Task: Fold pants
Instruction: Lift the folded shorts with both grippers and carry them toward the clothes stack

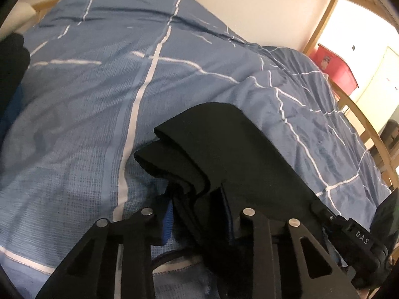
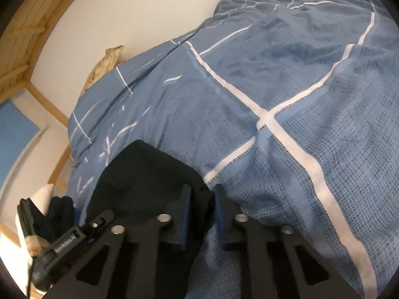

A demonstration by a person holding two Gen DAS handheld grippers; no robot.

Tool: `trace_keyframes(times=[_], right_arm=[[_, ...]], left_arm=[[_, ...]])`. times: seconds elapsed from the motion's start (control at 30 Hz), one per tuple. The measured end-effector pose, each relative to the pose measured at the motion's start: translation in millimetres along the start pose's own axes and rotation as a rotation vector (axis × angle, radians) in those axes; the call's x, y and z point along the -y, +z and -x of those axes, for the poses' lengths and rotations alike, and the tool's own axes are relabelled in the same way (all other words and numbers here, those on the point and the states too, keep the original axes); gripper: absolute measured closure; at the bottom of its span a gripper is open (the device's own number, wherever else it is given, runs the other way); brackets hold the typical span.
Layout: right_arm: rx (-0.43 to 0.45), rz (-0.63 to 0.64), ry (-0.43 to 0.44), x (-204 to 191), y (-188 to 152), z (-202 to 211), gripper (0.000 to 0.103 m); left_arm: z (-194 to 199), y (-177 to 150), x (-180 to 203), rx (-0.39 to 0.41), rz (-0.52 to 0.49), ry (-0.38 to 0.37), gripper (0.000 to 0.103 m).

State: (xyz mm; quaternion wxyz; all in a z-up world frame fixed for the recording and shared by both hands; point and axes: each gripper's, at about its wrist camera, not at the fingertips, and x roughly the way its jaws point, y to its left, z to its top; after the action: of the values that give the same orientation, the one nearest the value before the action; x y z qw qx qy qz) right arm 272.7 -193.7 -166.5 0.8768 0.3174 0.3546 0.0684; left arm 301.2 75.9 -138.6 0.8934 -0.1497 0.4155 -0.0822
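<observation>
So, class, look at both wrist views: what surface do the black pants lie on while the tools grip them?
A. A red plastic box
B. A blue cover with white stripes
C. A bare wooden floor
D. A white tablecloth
B: in both views the black pants held by the left tool and the right tool lie on the blue cover with white stripes.
</observation>
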Motion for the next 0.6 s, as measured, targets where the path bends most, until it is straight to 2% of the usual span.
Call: trace_keyframes(times=[0.17, 0.37, 0.6], right_arm=[[0.038, 0.113, -0.015, -23.7, 1.3, 20.0, 0.092], [0.064, 0.208, -0.015, -50.4, 6.0, 44.3, 0.092], [0.077, 0.226, -0.003, -55.8, 9.5, 71.1, 0.092]], left_arm=[[12.1, 5.6, -0.1, 0.008, 0.014, -0.022, 0.081], [31.0, 7.7, 7.9, 0.022, 0.002, -0.038, 0.084], [67.1, 6.3, 26.8, 0.067, -0.054, -0.032, 0.084]])
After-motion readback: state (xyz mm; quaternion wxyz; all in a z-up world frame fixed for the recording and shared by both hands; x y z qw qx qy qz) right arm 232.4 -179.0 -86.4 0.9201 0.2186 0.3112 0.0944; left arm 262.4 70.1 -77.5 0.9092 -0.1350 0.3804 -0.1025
